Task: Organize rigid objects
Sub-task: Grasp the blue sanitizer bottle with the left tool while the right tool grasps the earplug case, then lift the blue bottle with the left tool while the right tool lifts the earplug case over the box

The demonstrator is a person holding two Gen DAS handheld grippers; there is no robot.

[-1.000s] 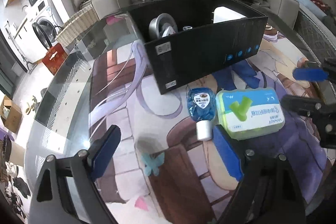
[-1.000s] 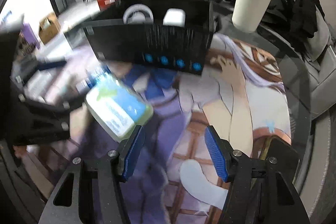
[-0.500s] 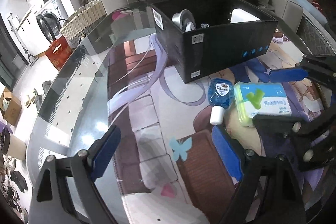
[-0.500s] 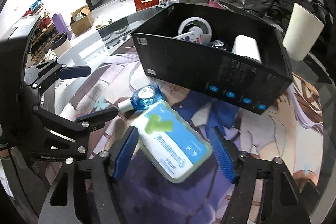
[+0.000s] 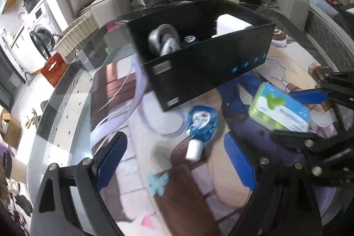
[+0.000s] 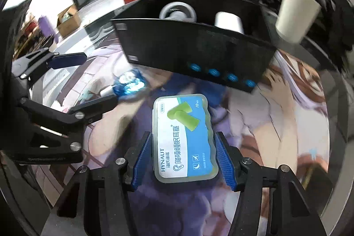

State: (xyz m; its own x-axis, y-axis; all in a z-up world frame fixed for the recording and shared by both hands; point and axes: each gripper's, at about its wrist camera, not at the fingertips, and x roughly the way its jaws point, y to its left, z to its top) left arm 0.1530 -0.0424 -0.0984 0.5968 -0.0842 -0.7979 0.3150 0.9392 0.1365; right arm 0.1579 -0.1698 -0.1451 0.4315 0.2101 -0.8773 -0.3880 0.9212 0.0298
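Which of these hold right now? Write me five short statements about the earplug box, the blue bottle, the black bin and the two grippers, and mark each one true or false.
1. The right gripper has its jaws closed on the earplug box. True.
2. The blue bottle is inside the black bin. False: it lies on the table in front of the bin.
3. The left gripper is open and holds nothing. True.
4. The black bin is empty. False: a grey round object and a white item are inside.
5. A cream cup stands beyond the bin. True.
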